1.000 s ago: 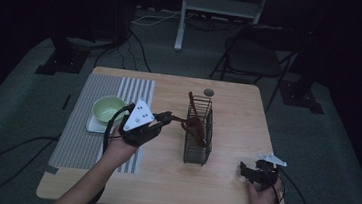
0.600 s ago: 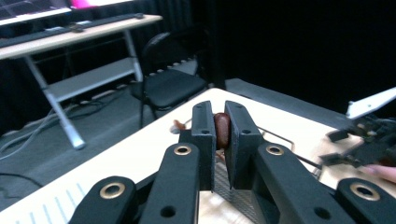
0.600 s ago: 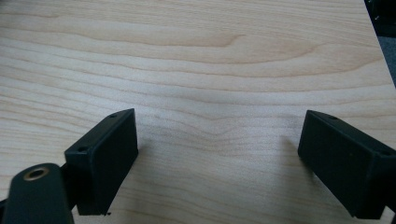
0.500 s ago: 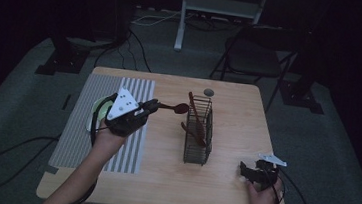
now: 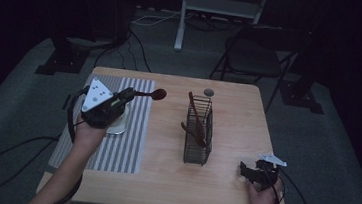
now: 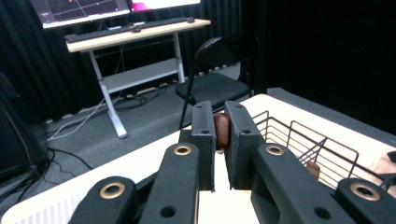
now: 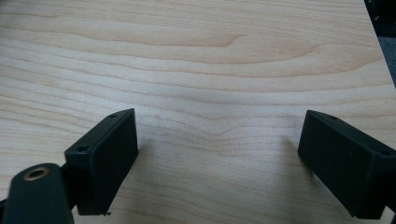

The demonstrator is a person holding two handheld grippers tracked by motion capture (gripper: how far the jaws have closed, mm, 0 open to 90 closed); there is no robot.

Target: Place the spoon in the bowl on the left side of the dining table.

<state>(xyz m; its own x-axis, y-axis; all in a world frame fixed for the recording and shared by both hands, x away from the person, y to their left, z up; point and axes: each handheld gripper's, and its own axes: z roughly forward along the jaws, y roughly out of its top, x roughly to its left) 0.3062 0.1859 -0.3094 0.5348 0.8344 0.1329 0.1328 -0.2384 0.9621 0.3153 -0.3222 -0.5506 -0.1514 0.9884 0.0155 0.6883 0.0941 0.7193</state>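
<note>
While the left gripper (image 5: 128, 95) hangs above the striped mat (image 5: 130, 142), its jaws are clamped on the handle of a dark spoon (image 5: 152, 94), and in the left gripper view that brown handle (image 6: 221, 130) sits squeezed between the two black pads. Spoon's long axis runs roughly level, bowl end pointing toward the table's middle, away from the hand. Just below the gripper there's a pale bowl (image 5: 118, 124) on the mat, mostly hidden by the tool itself.

Out to the spoon's far side stands the wire rack (image 5: 198, 134), near the centre of the table (image 5: 221, 186), with another brown utensil leaning inside it. The rack's long axis runs away from the person, so it lies across the line of the spoon. The left hand is clearly the nearer one to both bowl and rack.

Over at the near right corner, the right gripper (image 5: 252, 172) rests low, jaws wide apart with nothing between them; its own view has bare wood (image 7: 210, 70) under the pads. It's close to the table edge there, little margin. Between mat and rack, though, there's open tabletop, and plenty of room behind the rack too, bar one small round cap (image 5: 209, 92).
</note>
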